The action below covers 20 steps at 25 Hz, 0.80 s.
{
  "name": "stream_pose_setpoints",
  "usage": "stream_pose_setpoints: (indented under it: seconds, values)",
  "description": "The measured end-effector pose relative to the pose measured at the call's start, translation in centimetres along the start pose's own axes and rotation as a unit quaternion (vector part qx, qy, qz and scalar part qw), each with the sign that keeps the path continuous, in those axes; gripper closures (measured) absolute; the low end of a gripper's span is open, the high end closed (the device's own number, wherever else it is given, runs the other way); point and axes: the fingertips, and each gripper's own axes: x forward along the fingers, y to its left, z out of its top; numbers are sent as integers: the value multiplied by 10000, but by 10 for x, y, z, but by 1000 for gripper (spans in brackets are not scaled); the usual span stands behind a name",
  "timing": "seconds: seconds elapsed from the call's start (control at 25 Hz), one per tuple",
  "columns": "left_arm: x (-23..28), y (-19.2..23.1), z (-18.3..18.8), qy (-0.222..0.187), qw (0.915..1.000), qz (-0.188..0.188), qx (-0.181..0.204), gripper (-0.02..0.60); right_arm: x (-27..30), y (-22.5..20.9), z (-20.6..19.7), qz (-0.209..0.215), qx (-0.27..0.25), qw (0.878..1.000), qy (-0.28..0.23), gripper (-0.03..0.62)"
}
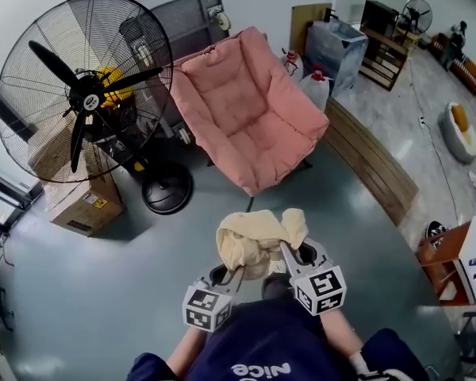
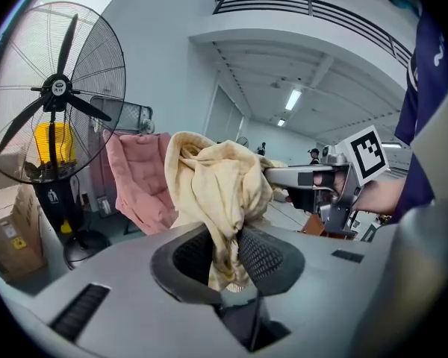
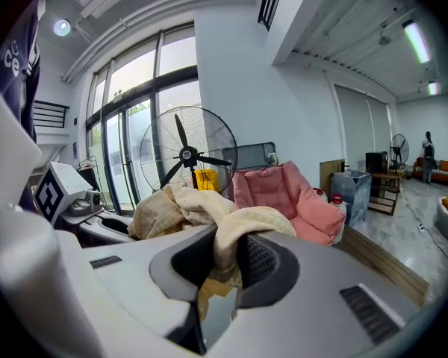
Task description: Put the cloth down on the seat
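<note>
Left gripper (image 1: pixel 236 270) and right gripper (image 1: pixel 289 252) are squeezing the ends of the cloth (image 1: pixel 254 232); we are holding it, soft and floppy, in front of the pink seat (image 1: pixel 254 117).

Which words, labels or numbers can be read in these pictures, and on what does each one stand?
"nice": upside down on the person's dark shirt.
Yellow label on the cardboard box: too small to read.
Badge on the fan hub: blurred.

Glossy grey floor (image 1: pixel 95 292) bearing a pink chair (image 1: pixel 250 117), pedestal fan (image 1: pixel 87 94) (round black base) and cardboard box (image 1: pixel 83 205)
</note>
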Motion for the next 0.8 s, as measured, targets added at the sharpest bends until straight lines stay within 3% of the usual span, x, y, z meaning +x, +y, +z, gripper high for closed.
stream_pose_setpoints:
  seconds: [0.44, 0.8]
  values:
    - [109, 21, 83, -273, 9986, 437, -133, 486, 70, -110, 59, 371, -398, 9985, -87, 510]
    - [164, 22, 110, -349, 9976, 531, -276, 486, 95, -166, 73, 497, -486, 9976, -67, 510]
